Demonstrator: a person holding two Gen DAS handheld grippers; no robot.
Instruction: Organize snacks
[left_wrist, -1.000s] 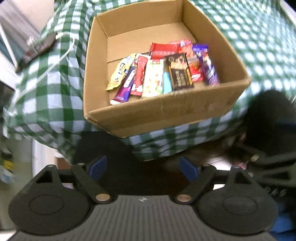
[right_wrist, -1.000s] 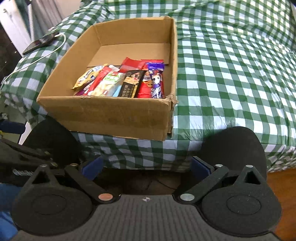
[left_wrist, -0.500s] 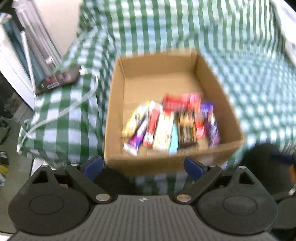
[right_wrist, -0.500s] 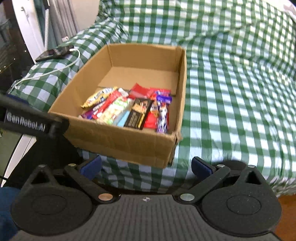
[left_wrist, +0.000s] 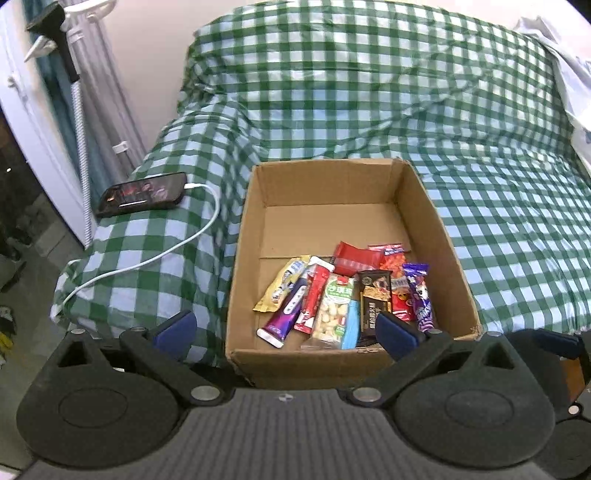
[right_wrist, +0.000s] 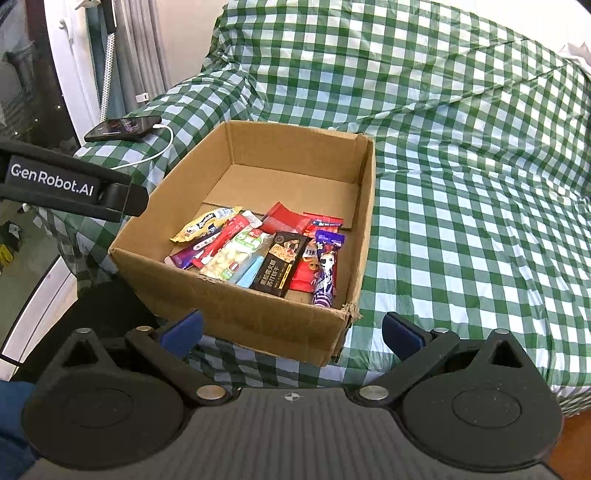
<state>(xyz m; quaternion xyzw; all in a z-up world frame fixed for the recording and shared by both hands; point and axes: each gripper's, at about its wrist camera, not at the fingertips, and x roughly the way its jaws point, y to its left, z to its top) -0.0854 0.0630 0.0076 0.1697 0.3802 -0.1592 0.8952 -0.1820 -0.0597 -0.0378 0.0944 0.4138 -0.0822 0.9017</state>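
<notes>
Snacks (left_wrist: 343, 295) lie crowded in cardboard box (left_wrist: 236, 280) overhanging the bed's (left_wrist: 480, 184) near edge. Left gripper (left_wrist: 286, 330) jaws opening, empty; right gripper (right_wrist: 291, 330) jaws wide, empty. Risk: nudging tips box off.

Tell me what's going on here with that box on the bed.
A person holds two handheld grippers over a cardboard box of snack packets sitting on a green checked bedspread. The left gripper is empty, its jaws opening; the right gripper is open and empty too. Every snack lies at the box's near end, and neither gripper touches anything. A charging phone lies beside the box.
</notes>
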